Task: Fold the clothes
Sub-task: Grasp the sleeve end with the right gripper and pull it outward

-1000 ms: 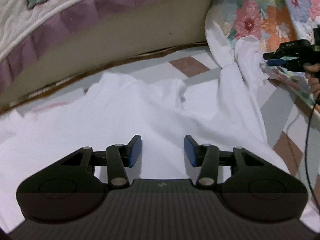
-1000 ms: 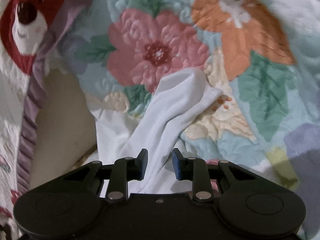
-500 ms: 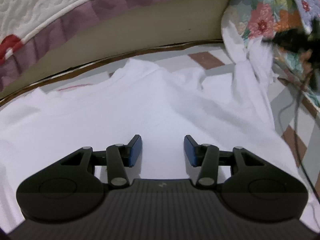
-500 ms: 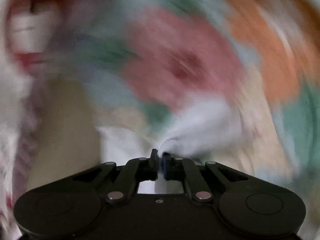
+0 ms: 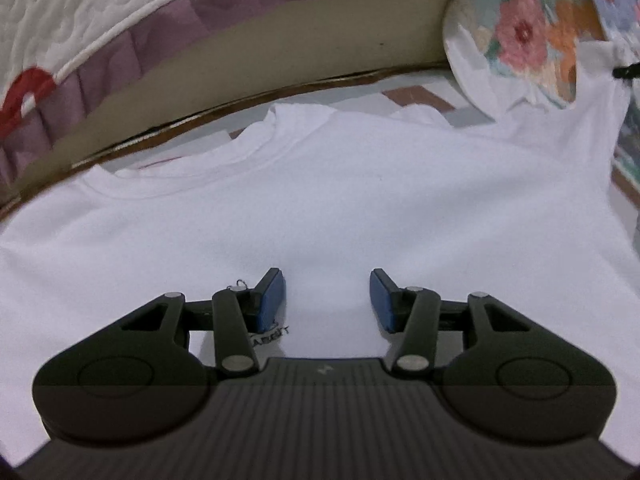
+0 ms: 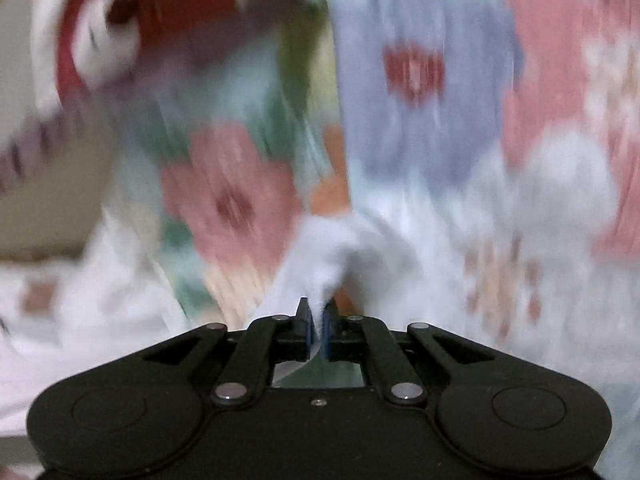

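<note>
A white T-shirt [image 5: 360,208] lies spread flat on the floor, its collar [image 5: 192,172] toward the bed. My left gripper [image 5: 328,286] hovers over the shirt's chest, open, with nothing between its blue pads. The shirt's right sleeve [image 5: 592,84] is drawn up toward the floral quilt. In the blurred right wrist view my right gripper [image 6: 316,314] is shut on that sleeve [image 6: 336,248], white cloth bunched between the pads. Only a black tip of the right gripper [image 5: 626,70] shows at the left wrist view's right edge.
A bed with a quilted cover and purple border [image 5: 120,44] and a beige base [image 5: 280,52] runs along the far side. A floral quilt [image 5: 528,36] hangs at the right. Tiled floor [image 5: 416,96] shows beyond the shirt.
The right gripper closed on the sleeve tip, then rose and rolled with it. The shirt has been pulled flatter, and its collar has come into the left wrist view.
</note>
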Available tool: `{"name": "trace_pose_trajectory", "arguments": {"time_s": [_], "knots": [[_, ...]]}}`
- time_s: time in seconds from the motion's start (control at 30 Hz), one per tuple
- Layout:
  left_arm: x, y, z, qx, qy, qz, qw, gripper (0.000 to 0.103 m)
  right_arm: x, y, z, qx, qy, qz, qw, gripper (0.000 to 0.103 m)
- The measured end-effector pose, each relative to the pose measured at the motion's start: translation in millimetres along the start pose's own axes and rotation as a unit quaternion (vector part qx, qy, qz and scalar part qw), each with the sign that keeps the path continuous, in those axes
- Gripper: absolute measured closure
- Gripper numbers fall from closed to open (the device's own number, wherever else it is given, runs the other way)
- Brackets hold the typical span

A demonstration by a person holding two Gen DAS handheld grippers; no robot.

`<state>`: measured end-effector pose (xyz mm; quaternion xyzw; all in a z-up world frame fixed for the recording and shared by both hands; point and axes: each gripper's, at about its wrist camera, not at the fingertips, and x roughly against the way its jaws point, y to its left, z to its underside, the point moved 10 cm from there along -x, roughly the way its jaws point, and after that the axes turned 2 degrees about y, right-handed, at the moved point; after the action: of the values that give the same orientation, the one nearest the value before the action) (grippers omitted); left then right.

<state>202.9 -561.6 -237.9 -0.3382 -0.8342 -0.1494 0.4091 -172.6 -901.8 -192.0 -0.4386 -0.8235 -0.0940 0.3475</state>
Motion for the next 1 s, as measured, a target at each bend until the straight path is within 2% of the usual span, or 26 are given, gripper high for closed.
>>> {"name": "trace_pose_trajectory", "arguments": {"time_s": [0.07,0.2,0.3,0.37,0.4,0.47,0.57,0.67,0.7,0.73,0.77,0.83,0.87,0.9,0.93,1.0], "knots": [[3,1,3,-0.004,0.005,0.000,1.0000,0.054,-17,-3,26,-0.010,0.044,0.020,0.999,0.098],[10,10,10,0.004,0.014,-0.002,0.9999,0.054,-31,-18,64,-0.039,0.097,0.051,0.993,0.095],[14,14,14,0.016,0.015,-0.001,0.9998,0.054,-28,-29,69,-0.125,0.111,0.025,0.986,0.094],[16,15,17,0.018,0.016,-0.004,0.9997,0.054,-22,-38,72,-0.210,0.119,0.000,0.970,0.087],[16,15,17,0.020,0.017,-0.006,0.9996,0.053,-18,-41,71,-0.236,0.116,-0.007,0.965,0.078],[17,16,18,0.024,0.015,-0.009,0.9996,0.051,-4,-42,62,-0.211,0.087,0.000,0.974,0.072],[16,13,18,0.019,0.015,-0.014,0.9996,0.048,13,-28,47,-0.115,0.052,0.021,0.992,0.065],[16,11,16,0.021,0.015,-0.012,0.9996,0.044,11,-19,36,-0.089,0.035,0.004,0.995,0.057],[15,10,16,0.022,0.015,-0.011,0.9996,0.044,10,-15,33,-0.080,0.030,-0.002,0.996,0.049],[15,9,15,0.023,0.015,-0.011,0.9996,0.044,9,-12,30,-0.072,0.024,-0.008,0.997,0.045],[15,9,15,0.021,0.015,-0.011,0.9996,0.044,6,-10,28,-0.064,0.022,-0.008,0.998,0.044],[15,9,16,0.019,0.015,-0.012,0.9996,0.044,-13,-11,30,-0.048,0.035,0.019,0.998,0.041],[15,9,16,0.018,0.016,-0.012,0.9996,0.044,-20,-10,30,-0.038,0.037,0.025,0.998,0.042],[16,9,17,0.017,0.016,-0.012,0.9997,0.044,-28,-9,30,-0.028,0.039,0.031,0.998,0.058],[16,10,18,0.016,0.016,-0.012,0.9997,0.044,-32,-6,29,-0.013,0.039,0.033,0.999,0.099],[17,11,19,0.013,0.017,-0.012,0.9997,0.043,-18,2,18,0.034,0.007,0.049,0.998,0.100]]}}
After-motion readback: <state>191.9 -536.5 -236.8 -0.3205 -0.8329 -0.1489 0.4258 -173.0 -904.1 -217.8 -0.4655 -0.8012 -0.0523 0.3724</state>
